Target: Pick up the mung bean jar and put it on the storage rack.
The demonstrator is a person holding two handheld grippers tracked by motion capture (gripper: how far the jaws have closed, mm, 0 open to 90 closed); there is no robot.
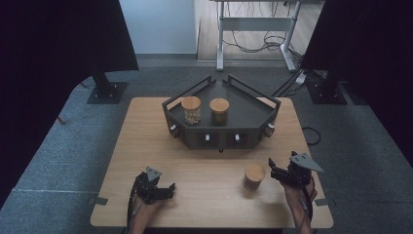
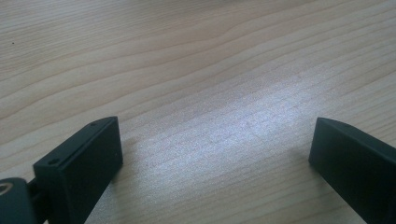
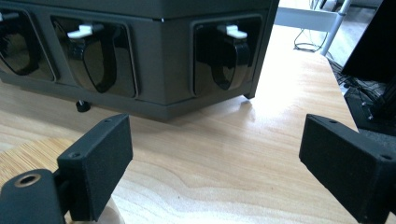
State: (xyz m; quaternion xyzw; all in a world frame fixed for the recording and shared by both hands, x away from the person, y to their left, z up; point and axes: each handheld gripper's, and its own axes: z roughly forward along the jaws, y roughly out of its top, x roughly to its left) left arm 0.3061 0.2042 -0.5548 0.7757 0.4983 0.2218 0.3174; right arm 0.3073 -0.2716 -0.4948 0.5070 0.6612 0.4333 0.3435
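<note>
A jar with a wooden lid [image 1: 254, 176] stands alone on the wooden table [image 1: 204, 165], front right of centre. My right gripper [image 1: 272, 168] is just to the right of it, open and pointing left toward it, with nothing between its fingers. In the right gripper view the open right gripper [image 3: 217, 140] faces the dark rack [image 3: 159, 51], and the jar's lid [image 3: 28, 151] lies at the lower left, behind one of the fingers [image 3: 95, 165]. My left gripper [image 1: 168, 188] rests near the front left, open. In the left gripper view the left gripper [image 2: 212, 140] spans bare wood.
A dark grey angular rack [image 1: 253, 109] sits at the table's far middle. On top of it stand a jar of pale contents [image 1: 191, 109] and a darker jar [image 1: 219, 111], both with wooden lids. Small white knobs [image 1: 237, 138] line the rack's front. Black stands flank the table.
</note>
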